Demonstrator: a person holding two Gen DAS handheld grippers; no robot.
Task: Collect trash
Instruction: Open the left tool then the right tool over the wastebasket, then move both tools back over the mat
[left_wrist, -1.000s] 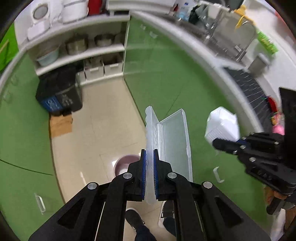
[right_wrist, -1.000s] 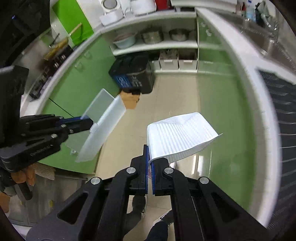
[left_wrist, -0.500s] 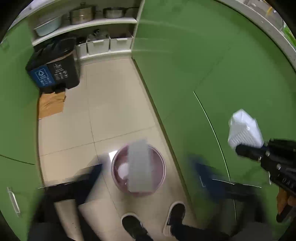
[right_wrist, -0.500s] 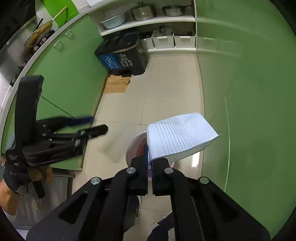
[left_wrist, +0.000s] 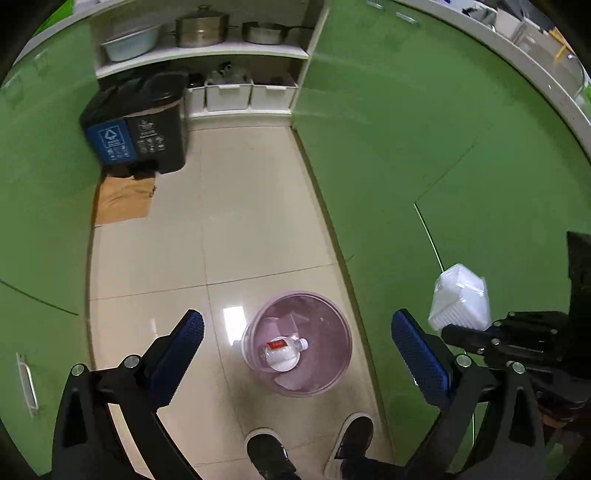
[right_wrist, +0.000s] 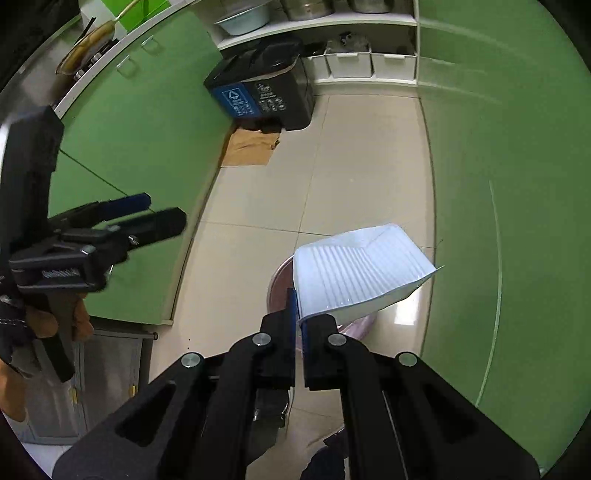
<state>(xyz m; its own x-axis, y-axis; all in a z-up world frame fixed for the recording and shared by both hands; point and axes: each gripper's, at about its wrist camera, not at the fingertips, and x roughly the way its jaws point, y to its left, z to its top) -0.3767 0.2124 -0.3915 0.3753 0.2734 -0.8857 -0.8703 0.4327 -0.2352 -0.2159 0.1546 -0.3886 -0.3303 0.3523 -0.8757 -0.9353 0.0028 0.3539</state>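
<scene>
My left gripper (left_wrist: 299, 343) is wide open and empty above a pink round bin (left_wrist: 334, 373) on the floor. In the bin lie a clear plastic bottle (left_wrist: 282, 354) and the clear plastic box (left_wrist: 280, 323). My right gripper (right_wrist: 299, 317) is shut on a white ribbed plastic container (right_wrist: 354, 273), held above the bin (right_wrist: 280, 280). The container also shows in the left wrist view (left_wrist: 460, 301), to the right of the bin. The open left gripper shows in the right wrist view (right_wrist: 155, 218) at the left.
Green cabinets (left_wrist: 424, 147) line both sides of the tiled floor. A black and blue recycling bin (left_wrist: 136, 133) stands at the far end, with flat cardboard (left_wrist: 123, 201) in front. Shelves hold pots (left_wrist: 201, 29) and white boxes (left_wrist: 227, 94). The person's shoes (left_wrist: 269, 456) are below.
My left gripper opened and the clear plastic box fell into the pink bin. Both grippers moved down toward the floor. The right gripper keeps its hold on the white container.
</scene>
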